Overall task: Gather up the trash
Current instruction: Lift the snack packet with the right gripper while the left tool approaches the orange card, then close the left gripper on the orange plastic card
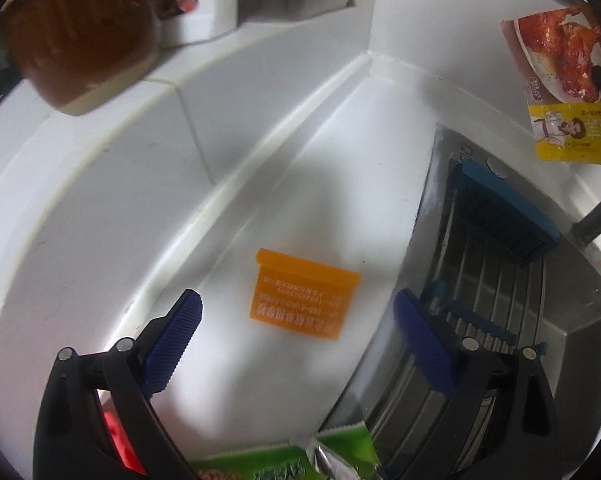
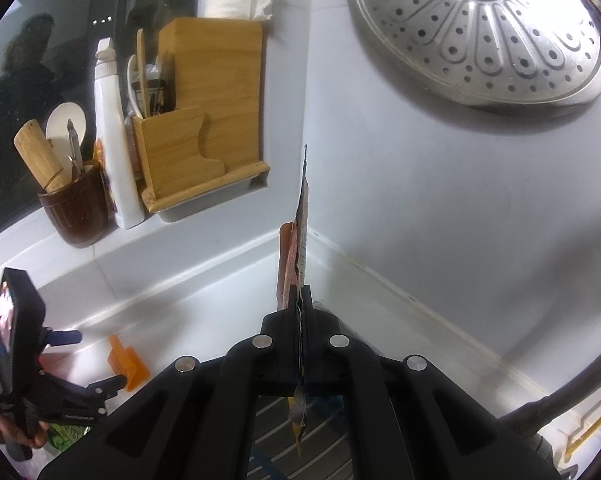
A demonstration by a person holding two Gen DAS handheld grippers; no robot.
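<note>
Orange sachet [image 1: 303, 293] with dark print, flat on the white table at frame centre, chicken-picture packet [image 1: 560, 84] hanging at upper right, pinched edge-on, green wrapper [image 1: 284, 462] with torn silver edge at bottom centre.

orange packet [image 1: 303, 294], seemingly green wrapper [image 1: 284, 462]

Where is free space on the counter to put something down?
Bare counter lies between the back wall, the orange packet and the sink. It is crowded near the green wrapper and on the ledge with the brown pot and bottle.
</note>
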